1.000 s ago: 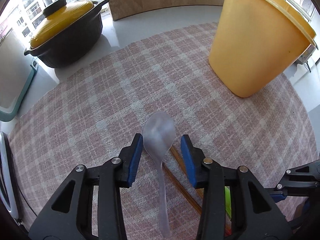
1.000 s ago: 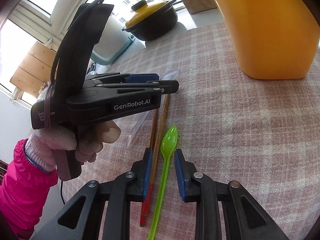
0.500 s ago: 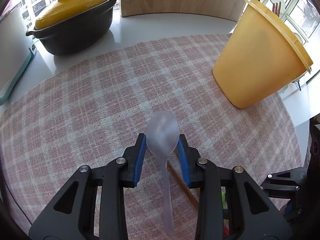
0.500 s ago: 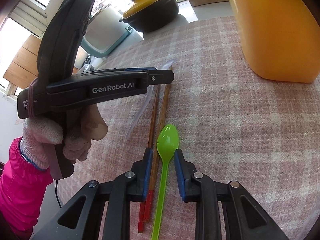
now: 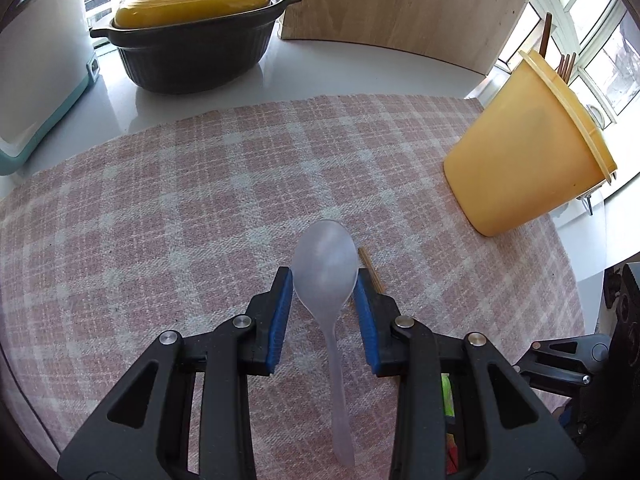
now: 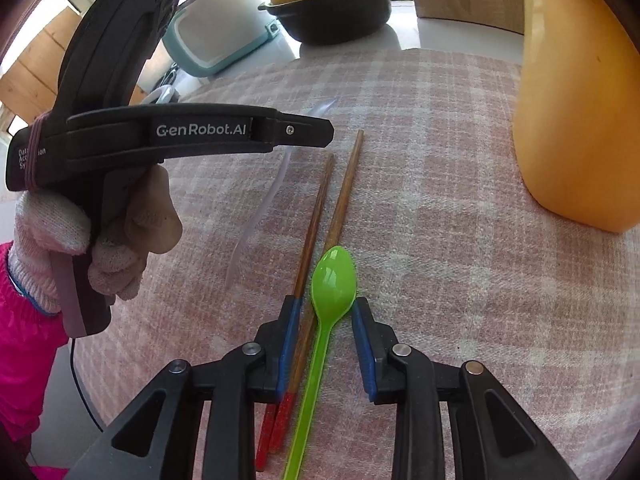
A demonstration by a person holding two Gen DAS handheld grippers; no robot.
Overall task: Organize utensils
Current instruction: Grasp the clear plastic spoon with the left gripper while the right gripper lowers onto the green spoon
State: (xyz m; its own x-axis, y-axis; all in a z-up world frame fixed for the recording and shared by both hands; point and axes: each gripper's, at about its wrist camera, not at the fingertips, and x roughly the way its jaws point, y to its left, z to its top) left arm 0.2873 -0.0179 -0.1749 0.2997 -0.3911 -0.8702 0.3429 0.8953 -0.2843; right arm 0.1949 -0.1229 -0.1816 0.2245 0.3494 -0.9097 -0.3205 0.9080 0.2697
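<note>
On my left gripper (image 5: 324,284) the two blue pads stand at both sides of the bowl of the clear spoon (image 5: 326,268), and they seem to clamp it, though I cannot tell for sure from this view whether the pads press the plastic or only touch it. In the right wrist view the clear spoon appears tilted, with its handle hanging down toward the checked cloth (image 5: 200,200), so I believe it is lifted off the cloth. My right gripper (image 6: 322,312) is apart, its jaws low over the cloth, and the bowl of the green spoon (image 6: 332,280) lies between them with free space at each side. The green spoon rests flat on the cloth with its handle running back under the gripper. Just beside it on the left lie the two wooden chopsticks (image 6: 320,208) with red ends, and one of them passes close to the left pad of this gripper. The yellow container (image 5: 524,152) stands on the far right part of the cloth, well apart from the spoons, and some brown sticks rise from its top. Behind the cloth, on the white counter (image 5: 360,68), I see a dark pot with yellow lid (image 5: 192,40) and a white appliance (image 5: 36,72) at the left.
</note>
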